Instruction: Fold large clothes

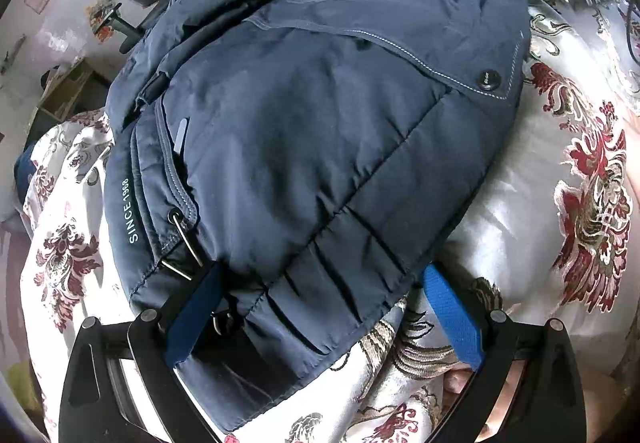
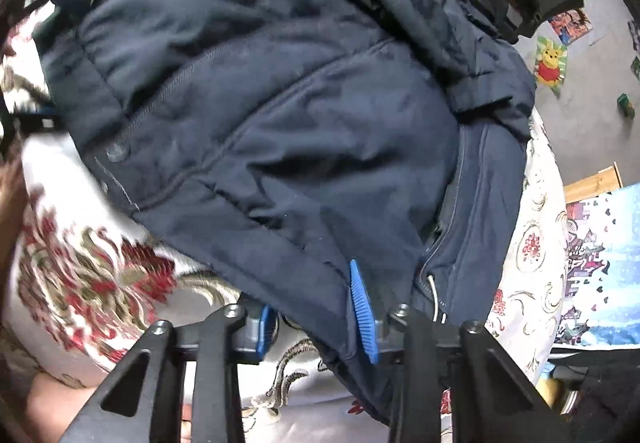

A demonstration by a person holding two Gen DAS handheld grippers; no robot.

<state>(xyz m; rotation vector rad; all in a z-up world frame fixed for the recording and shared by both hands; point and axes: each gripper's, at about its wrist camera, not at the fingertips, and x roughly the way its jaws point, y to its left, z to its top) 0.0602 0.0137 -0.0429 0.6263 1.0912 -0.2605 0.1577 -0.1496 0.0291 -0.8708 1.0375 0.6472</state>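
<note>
The navy padded jacket [image 1: 304, 131] lies bunched on the floral bedspread [image 1: 560, 203]. The left gripper [image 1: 320, 303] stands wide open, the jacket hem between its pads, ungripped. The right gripper [image 2: 316, 315], narrowed, pinches the jacket's edge near the zipper [image 2: 444, 227].

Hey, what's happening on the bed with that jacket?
A person is folding a navy padded jacket on a floral bedspread, a handheld gripper in each hand. The left gripper has its jaws wide open around one edge of the jacket. The right gripper has its jaws narrowed onto another edge, fabric between them.
</note>
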